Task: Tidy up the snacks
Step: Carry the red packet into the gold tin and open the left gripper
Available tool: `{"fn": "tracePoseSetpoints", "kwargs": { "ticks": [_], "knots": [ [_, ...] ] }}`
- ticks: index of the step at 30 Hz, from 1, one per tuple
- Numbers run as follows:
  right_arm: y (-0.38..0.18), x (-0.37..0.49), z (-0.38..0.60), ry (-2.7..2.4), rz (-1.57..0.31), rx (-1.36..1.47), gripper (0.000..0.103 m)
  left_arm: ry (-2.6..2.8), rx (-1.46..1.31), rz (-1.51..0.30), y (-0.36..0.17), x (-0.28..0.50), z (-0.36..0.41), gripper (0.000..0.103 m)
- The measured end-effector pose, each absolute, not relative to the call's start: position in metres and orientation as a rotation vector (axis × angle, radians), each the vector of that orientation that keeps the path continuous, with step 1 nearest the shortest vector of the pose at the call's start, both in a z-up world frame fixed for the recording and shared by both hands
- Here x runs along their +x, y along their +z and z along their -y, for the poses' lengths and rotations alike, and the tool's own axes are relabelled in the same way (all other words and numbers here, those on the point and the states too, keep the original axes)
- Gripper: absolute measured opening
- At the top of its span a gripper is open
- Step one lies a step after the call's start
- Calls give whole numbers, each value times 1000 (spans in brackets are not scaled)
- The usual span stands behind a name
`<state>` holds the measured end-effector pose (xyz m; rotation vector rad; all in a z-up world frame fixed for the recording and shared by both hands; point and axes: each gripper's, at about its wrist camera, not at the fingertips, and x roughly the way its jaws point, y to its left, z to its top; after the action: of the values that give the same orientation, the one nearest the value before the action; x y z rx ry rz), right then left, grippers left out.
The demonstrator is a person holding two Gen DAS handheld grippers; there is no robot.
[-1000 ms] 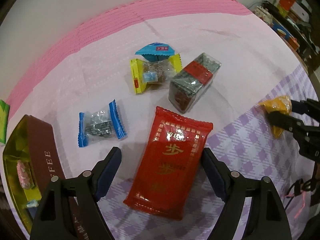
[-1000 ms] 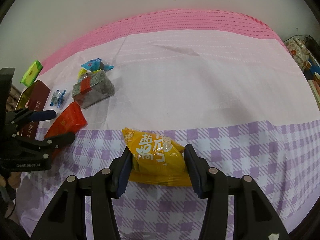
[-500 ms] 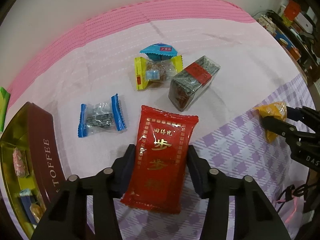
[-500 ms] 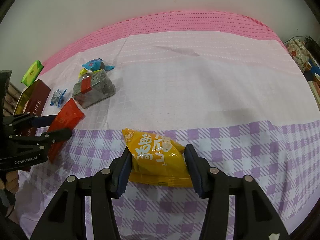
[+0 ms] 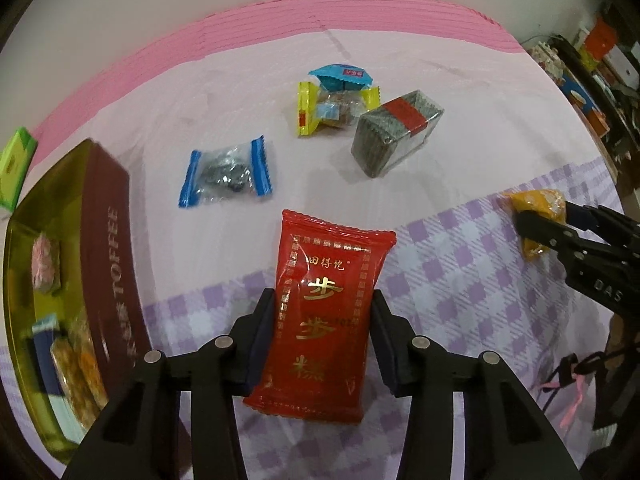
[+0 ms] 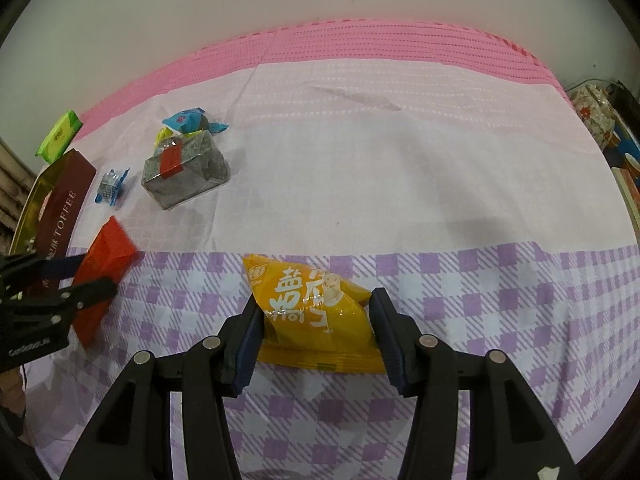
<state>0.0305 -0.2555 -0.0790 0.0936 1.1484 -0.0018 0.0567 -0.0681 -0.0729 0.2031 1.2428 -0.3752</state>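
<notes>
Pink-lilac checked tablecloth (image 6: 400,160); cluttered shelf (image 5: 592,72) at side; white wall behind.

"TOFFEE" on brown tin (image 5: 116,256); "DAS" on right claw (image 5: 536,232).

Each gripper (image 5: 323,336) is black plastic with silver screws, dark blue pads (image 6: 249,340) and white lettering.

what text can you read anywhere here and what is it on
"TOFFEE": side of the dark red rectangular tin.
"田得忆": top of the shiny red foil packet; larger gold characters below it.
"DAS": black body of the right tool, cut off.
Orange plastic snack bag: large white characters, distorted.
Blue wrapper label: too small.
</notes>
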Motion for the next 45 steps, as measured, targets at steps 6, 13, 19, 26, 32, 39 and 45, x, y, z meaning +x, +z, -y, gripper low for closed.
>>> {"fn": "tracePoseSetpoints", "kwargs": {
  "ticks": [6, 13, 19, 26, 32, 39, 45],
  "knots": [
    [-79, 31, 256, -7, -1147, 85, 49, -361, 180, -1214, -55, 48, 59, 46],
    [-80, 30, 252, -17, -1143, 68, 49, -324, 156, -1183, -34, 46, 45, 46],
    [-81, 29, 250, -19, -1141, 59, 50, -256, 116, -1144, -13, 52, 14, 46],
    [-81, 29, 250, -21, -1142, 58, 50, -113, 58, -1115, 7, 62, -54, 46],
    [-81, 29, 249, -25, -1145, 57, 50, 10, 29, -1123, 4, 66, -107, 46],
    [-82, 30, 248, -28, -1156, 45, 50, 91, 5, -1172, -16, 64, -146, 46],
    [-82, 32, 245, -44, -1168, 44, 50, 114, 2, -1196, -32, 65, -156, 46]
  ]
}}
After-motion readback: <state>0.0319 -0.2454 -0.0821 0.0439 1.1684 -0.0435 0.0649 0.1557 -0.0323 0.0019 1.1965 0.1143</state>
